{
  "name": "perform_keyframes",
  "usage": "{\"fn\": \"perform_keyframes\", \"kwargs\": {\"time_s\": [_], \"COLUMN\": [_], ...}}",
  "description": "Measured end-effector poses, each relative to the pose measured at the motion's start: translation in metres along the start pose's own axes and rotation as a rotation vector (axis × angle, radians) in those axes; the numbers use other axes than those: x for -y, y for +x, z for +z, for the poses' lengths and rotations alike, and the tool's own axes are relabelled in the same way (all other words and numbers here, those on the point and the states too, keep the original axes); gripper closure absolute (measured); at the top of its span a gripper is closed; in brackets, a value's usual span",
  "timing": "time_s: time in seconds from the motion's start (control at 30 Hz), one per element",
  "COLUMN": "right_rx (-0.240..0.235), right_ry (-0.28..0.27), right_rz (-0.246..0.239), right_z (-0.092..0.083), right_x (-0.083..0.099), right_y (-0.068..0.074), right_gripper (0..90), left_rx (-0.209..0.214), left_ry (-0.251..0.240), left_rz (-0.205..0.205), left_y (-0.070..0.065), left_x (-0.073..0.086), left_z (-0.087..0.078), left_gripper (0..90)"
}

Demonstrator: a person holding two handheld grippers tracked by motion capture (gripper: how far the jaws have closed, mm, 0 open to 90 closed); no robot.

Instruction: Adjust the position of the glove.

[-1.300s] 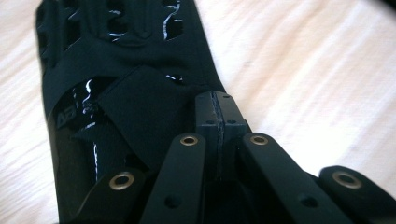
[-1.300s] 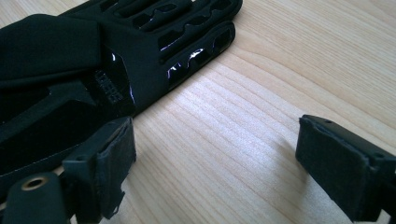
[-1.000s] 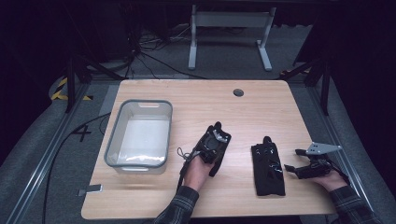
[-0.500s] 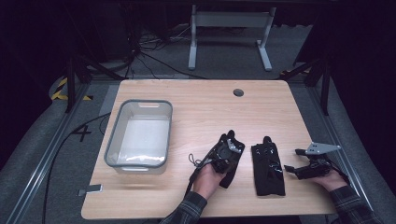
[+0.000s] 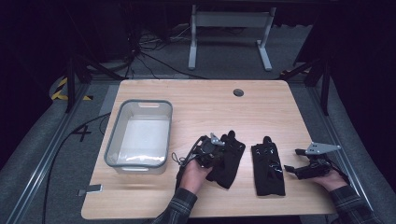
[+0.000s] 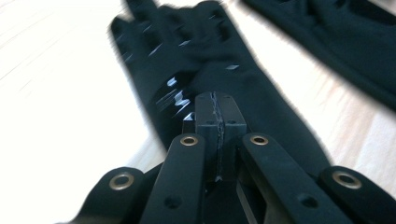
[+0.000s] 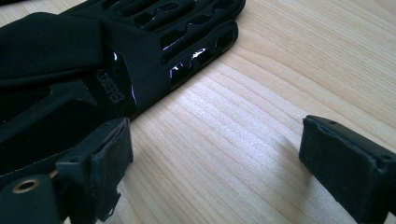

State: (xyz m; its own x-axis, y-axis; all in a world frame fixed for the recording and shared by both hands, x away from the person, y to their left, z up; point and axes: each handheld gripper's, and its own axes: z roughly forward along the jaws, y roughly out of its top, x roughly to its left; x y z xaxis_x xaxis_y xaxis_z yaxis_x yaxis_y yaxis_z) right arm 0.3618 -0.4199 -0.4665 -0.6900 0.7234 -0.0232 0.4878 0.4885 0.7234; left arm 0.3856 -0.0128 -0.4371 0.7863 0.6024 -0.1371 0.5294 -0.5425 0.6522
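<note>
My left gripper (image 5: pixel 215 150), jaws fully closed, pinches one black glove (image 5: pixel 229 158) at the surface's six o'clock, beside its mate (image 5: pixel 267 169), presumably to pair them. My right gripper (image 5: pixel 299 169) rests wide open, empty, at four o'clock.

Table (image 5: pixel 280 112) brightly lit, surroundings dark; left gripper view blurred, overexposed; right gripper view sharp.

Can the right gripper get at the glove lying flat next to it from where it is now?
Probably yes. The right gripper stands open beside the flat glove, with bare table between them and nothing in the way.
</note>
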Motion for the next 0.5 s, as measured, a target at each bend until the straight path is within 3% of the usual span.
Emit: {"fn": "perform_keyframes", "kwargs": {"time_s": [0.17, 0.3, 0.5], "right_rx": [0.0, 0.0, 0.0], "right_ry": [0.0, 0.0, 0.0], "right_rz": [0.0, 0.0, 0.0], "right_z": [0.0, 0.0, 0.0], "right_x": [0.0, 0.0, 0.0], "right_y": [0.0, 0.0, 0.0], "right_gripper": [10.1, 10.1, 10.1], "left_rx": [0.006, 0.006, 0.039], "left_ry": [0.062, 0.069, 0.076], "left_rz": [0.007, 0.024, 0.036], "left_y": [-0.001, -0.006, -0.017], "left_x": [0.005, 0.006, 0.008], "left_z": [0.01, 0.011, 0.014], "left_gripper": [89.8, 89.8, 89.9]}}
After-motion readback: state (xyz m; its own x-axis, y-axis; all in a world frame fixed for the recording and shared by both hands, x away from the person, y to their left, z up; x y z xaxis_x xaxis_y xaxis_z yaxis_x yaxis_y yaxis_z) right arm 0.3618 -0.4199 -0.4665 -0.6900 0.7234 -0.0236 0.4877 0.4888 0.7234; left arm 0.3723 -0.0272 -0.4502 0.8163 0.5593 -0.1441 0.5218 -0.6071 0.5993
